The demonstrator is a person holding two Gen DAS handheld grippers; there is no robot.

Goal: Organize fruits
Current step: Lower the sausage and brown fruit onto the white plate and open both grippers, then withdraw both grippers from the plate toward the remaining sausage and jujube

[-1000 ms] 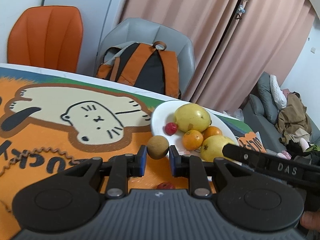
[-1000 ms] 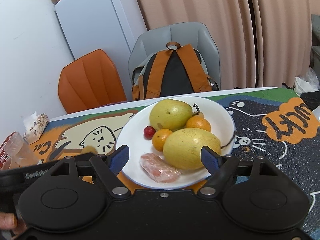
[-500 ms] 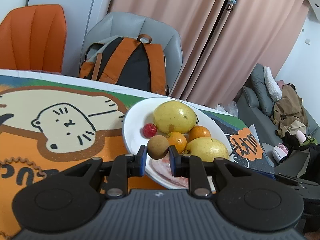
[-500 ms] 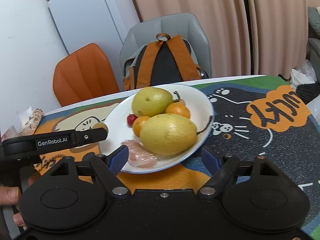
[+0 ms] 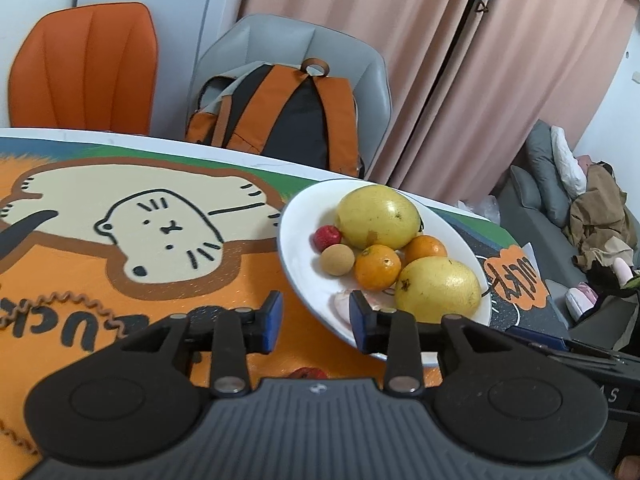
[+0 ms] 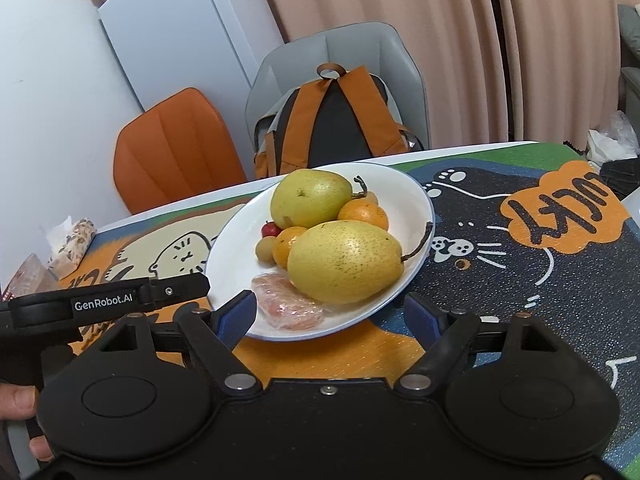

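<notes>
Brown longan [image 5: 338,260] released on white plate [image 5: 298,216].
Your left tongs [image 5: 314,318] are opening, empty; longan lies at 12 o'clock. Right tongs [image 6: 330,314] wide, empty.

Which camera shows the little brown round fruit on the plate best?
The left wrist view. There the small brown fruit sits whole and unhidden on the white plate, beside an orange. In the right wrist view it peeks out small, partly behind an orange.
</notes>
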